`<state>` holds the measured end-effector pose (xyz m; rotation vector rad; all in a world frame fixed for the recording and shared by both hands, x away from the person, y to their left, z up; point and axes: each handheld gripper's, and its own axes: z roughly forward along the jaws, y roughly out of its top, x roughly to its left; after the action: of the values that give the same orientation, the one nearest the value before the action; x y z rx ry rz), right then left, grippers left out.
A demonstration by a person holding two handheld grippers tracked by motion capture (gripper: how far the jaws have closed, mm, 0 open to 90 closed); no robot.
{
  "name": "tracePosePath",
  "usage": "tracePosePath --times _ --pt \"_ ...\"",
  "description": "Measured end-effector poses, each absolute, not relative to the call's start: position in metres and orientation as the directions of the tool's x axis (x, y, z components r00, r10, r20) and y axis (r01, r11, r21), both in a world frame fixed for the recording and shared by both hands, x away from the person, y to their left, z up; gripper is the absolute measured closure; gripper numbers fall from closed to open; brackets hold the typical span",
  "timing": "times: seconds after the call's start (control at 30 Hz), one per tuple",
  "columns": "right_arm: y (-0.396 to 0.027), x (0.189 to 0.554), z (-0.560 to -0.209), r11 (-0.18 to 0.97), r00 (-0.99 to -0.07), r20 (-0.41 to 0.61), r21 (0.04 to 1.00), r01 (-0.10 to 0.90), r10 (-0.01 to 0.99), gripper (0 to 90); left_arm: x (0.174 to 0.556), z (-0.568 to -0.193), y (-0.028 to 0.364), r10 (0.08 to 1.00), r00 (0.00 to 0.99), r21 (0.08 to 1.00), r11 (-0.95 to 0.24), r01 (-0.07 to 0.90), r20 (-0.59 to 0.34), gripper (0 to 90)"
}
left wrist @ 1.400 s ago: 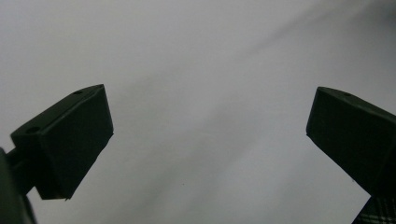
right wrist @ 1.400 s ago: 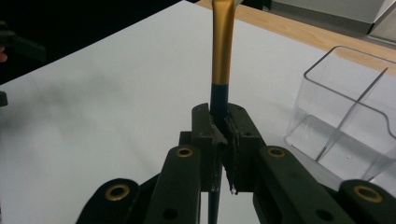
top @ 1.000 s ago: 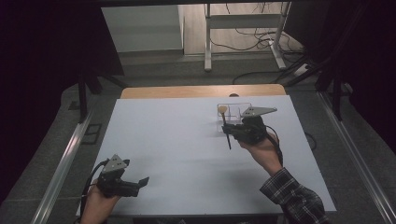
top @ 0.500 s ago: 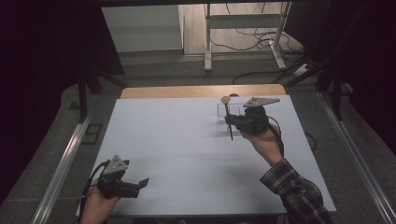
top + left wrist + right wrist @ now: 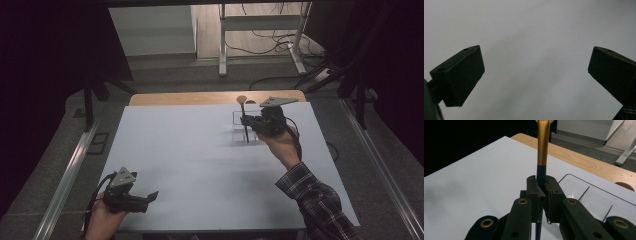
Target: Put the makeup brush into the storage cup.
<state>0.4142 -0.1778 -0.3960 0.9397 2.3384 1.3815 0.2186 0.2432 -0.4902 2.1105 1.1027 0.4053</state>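
Gold and black mark the utensil (image 5: pixel 542 150) clamped in the right gripper (image 5: pixel 543 195): the upper stretch of its handle is gold, the lower stretch black, and the jaws are clenched on the black part just under the colour change. In the right gripper view the handle rises straight up between the two jaws and runs out of the top of the frame, while a thin black end pokes out below them. From the high view the same utensil (image 5: pixel 244 120) stands nearly upright, with a rounded gold end at the top and its black tip pointing down at a clear plastic tray (image 5: pixel 238 131) with dividers, which sits on the far right part of the white table (image 5: pixel 200 150). Whether the tip touches the tray I cannot tell. The person's right hand (image 5: pixel 282 145), in a plaid sleeve (image 5: pixel 320 205), carries that gripper (image 5: pixel 248 121) above the tray. In the right gripper view the tray (image 5: pixel 599 200) lies just beyond and to the right of the jaws, its compartments bare, with the wooden edge of the table (image 5: pixel 579 162) behind it.

At the near left corner, the left gripper (image 5: pixel 150 196) is held low over the table by the left hand (image 5: pixel 102 222). Its jaws are spread wide and grasp nothing; in the left gripper view they frame plain white surface (image 5: pixel 534 62).
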Motion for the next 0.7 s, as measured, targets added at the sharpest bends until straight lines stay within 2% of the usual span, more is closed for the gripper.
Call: tracePosePath --times 0.7 --pt "-0.174 0.441 -0.390 0.314 -0.732 0.076 0.870 0.380 0.677 83.8 0.220 -0.491 0.243 0.811 0.582 0.703 -0.386 0.597 -0.049 1.1"
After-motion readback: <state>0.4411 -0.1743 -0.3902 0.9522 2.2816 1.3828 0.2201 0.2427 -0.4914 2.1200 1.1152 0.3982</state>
